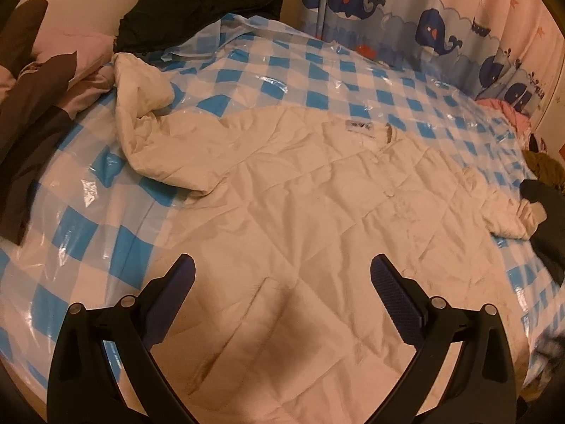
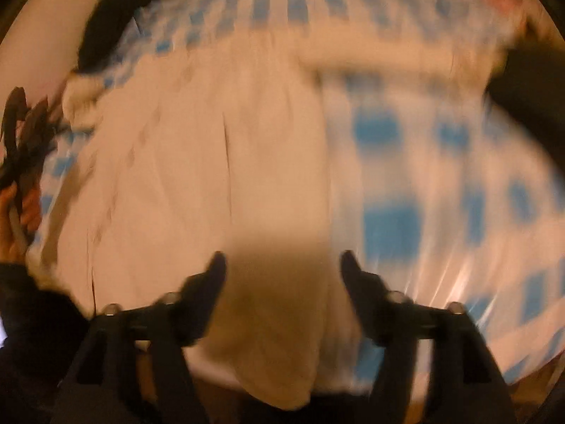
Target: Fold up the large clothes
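A large cream quilted coat lies spread flat on a blue-and-white checked plastic sheet over the bed. One sleeve is bunched at the upper left, the other stretches to the right. My left gripper is open and empty above the coat's lower part. The right wrist view is blurred by motion; there the coat fills the left and middle. My right gripper is open above the coat's lower right edge, holding nothing.
A black garment lies at the bed's far left, pink and brown bedding at the left. Whale-print curtain hangs behind. Dark and pink clothes pile at the right edge. The other hand and gripper show far left.
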Demonstrator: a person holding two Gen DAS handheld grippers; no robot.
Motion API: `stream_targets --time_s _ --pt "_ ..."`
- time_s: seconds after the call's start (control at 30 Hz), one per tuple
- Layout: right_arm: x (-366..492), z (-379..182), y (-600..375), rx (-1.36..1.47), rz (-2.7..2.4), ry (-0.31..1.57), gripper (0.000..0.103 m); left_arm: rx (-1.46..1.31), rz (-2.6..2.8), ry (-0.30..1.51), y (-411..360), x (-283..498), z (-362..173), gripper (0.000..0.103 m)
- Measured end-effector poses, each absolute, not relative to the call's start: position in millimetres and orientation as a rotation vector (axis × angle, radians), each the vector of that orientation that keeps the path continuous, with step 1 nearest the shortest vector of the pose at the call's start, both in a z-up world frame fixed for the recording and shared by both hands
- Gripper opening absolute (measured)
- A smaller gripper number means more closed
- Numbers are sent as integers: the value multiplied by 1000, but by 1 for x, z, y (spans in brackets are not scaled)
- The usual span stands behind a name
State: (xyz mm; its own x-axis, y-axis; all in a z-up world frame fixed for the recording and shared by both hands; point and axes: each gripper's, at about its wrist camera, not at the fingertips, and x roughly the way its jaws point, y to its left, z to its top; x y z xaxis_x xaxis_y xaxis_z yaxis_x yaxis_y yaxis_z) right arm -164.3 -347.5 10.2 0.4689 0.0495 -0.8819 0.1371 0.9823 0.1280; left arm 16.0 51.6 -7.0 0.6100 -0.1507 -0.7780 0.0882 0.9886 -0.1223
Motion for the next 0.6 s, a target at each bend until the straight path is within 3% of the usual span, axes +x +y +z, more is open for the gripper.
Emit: stream_targets --time_s 0.1,0.2,0.23,0.4,0.43,0.47,0.5,0.6 --pt "-163 22 -345 161 -114 988 81 -38 -126 903 52 15 -9 96" --pt "-157 -61 -331 115 -16 1332 81 -20 -121 906 51 14 -10 96" --pt "-163 -80 -338 128 1 1365 82 -20 -124 907 51 14 -10 96" --pt "-150 0 -356 191 -60 1104 81 24 -50 820 72 11 11 96" --pt "-146 19 -354 188 -47 1042 83 40 -15 789 79 12 19 96" --pt "-141 34 -352 196 -27 985 93 49 22 758 90 14 27 96" --pt "-132 52 -347 228 33 906 97 36 55 734 110 20 37 96" --pt "-93 55 -328 355 254 842 97 -77 109 722 165 50 56 96"
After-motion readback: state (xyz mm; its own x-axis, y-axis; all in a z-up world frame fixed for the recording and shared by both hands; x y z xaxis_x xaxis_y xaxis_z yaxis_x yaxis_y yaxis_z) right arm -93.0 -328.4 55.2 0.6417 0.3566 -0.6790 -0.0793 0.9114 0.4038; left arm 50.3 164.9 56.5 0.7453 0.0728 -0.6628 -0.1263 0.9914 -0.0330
